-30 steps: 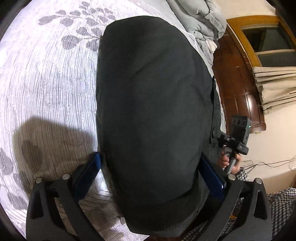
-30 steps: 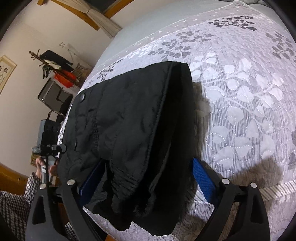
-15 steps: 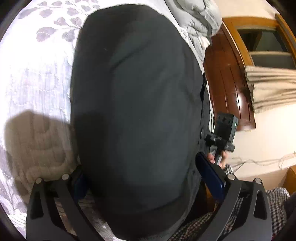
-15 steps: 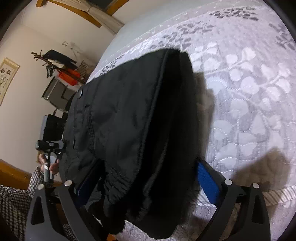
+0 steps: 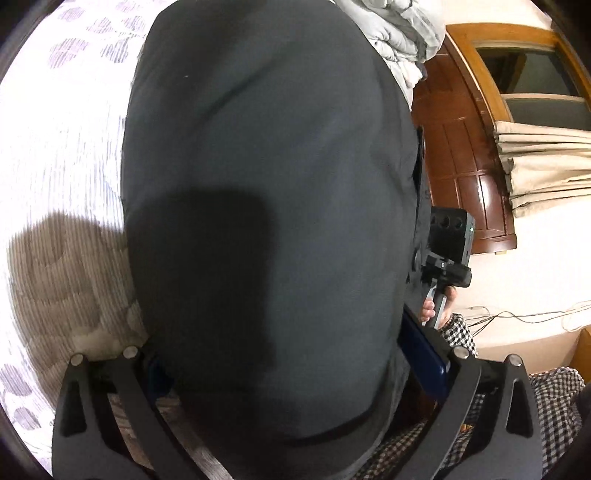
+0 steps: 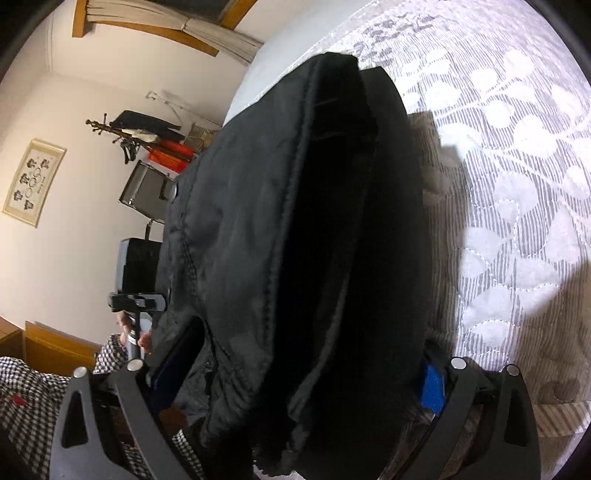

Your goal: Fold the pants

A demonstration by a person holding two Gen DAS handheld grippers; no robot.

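The black pants [image 5: 266, 192] lie folded into a thick bundle on the white quilted bed [image 5: 66, 147]. In the left wrist view the bundle fills the frame between my left gripper's [image 5: 291, 354] wide-open fingers. In the right wrist view the pants [image 6: 295, 240] show their stacked folded edges and snap buttons, and the near end sits between my right gripper's [image 6: 295, 362] open fingers. Neither gripper is closed on the cloth. Each gripper shows in the other's view, at the pants' opposite side.
A grey duvet [image 5: 399, 33] is piled at the head of the bed by a dark wooden headboard [image 5: 461, 147]. Curtains [image 5: 546, 162] hang beyond. In the right wrist view a coat rack [image 6: 136, 133] and a chair [image 6: 144, 192] stand by the wall.
Both grippers have moved in closer around the ends of the folded pants, which now fill more of each view. The jaws stayed open.
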